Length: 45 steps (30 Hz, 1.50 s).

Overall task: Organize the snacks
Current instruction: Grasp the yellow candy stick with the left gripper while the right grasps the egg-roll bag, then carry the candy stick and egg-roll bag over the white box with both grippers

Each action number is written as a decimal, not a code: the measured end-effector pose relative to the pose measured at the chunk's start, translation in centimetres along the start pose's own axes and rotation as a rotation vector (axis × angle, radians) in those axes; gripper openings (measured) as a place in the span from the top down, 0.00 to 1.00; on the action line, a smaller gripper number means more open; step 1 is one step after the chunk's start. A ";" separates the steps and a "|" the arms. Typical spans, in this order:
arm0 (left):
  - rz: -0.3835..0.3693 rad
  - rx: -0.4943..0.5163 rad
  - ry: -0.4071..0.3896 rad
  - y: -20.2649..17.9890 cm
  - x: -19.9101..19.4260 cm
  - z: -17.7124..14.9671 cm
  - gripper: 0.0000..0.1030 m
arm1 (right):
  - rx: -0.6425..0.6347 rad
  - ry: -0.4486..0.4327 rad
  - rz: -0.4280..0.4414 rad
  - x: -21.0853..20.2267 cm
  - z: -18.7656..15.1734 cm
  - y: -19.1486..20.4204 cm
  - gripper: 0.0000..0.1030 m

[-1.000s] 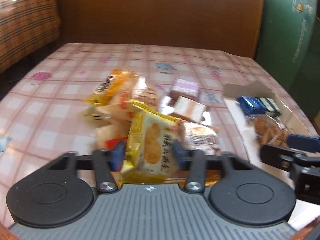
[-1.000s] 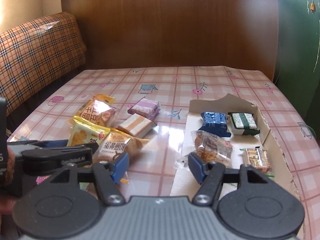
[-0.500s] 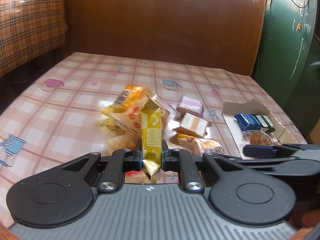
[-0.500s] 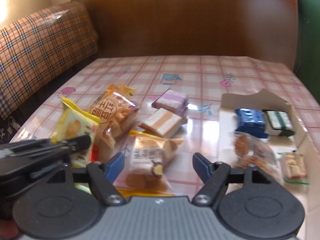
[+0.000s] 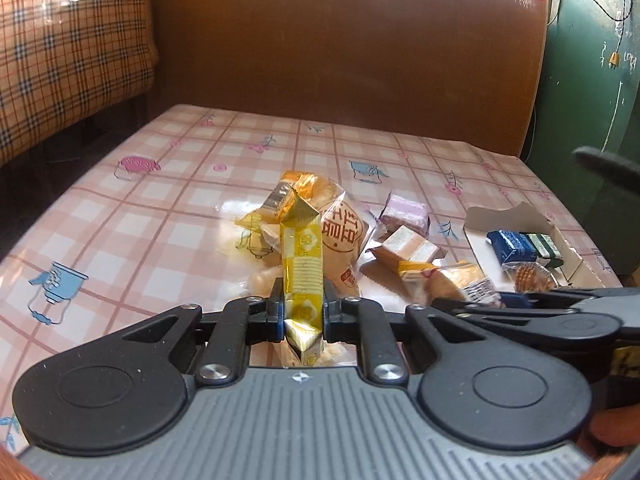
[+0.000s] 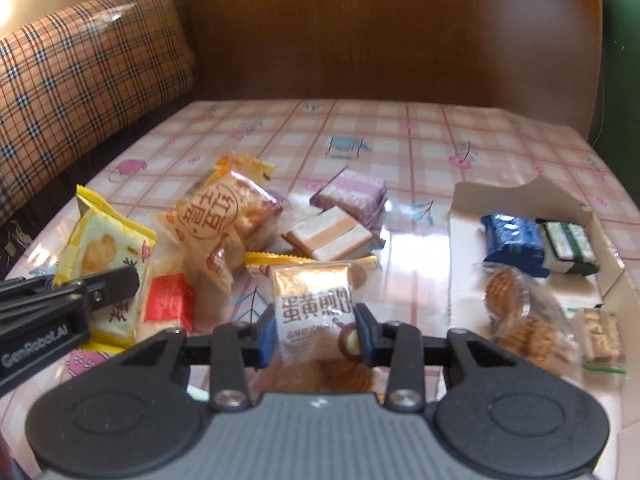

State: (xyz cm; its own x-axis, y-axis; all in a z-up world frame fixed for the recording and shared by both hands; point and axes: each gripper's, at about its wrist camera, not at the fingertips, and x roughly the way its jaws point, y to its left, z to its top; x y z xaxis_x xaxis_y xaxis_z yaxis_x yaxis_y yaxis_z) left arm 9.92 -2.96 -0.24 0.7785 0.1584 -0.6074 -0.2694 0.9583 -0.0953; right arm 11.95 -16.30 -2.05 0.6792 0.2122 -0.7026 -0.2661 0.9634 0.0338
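The left tool (image 5: 303, 314) was clamped on a yellow packet (image 5: 302, 276), held edge-on above the counter (image 5: 160, 216). The right tool (image 6: 315, 332) stood apart, straddling a biscuit packet (image 6: 314, 300) lying near the counter's front edge.

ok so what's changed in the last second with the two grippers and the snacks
The left gripper closed on the yellow packet and lifted it edge-on. The right gripper moved left from the cardboard tray and narrowed around the egg-yolk biscuit packet. The tray's snacks and the purple packet stayed put.
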 end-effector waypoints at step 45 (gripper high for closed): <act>-0.048 -0.002 -0.083 -3.0 -13.6 -2.7 0.83 | -0.013 -0.183 -0.025 -16.0 -5.5 -1.3 0.64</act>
State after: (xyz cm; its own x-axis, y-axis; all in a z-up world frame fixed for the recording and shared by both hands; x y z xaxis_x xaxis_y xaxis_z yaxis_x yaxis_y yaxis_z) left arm -1.44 -8.64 6.18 0.8346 0.1320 -0.5348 -0.2320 0.9648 -0.1239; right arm -2.29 -21.79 5.24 0.7987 0.2153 -0.5620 -0.2552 0.9669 0.0078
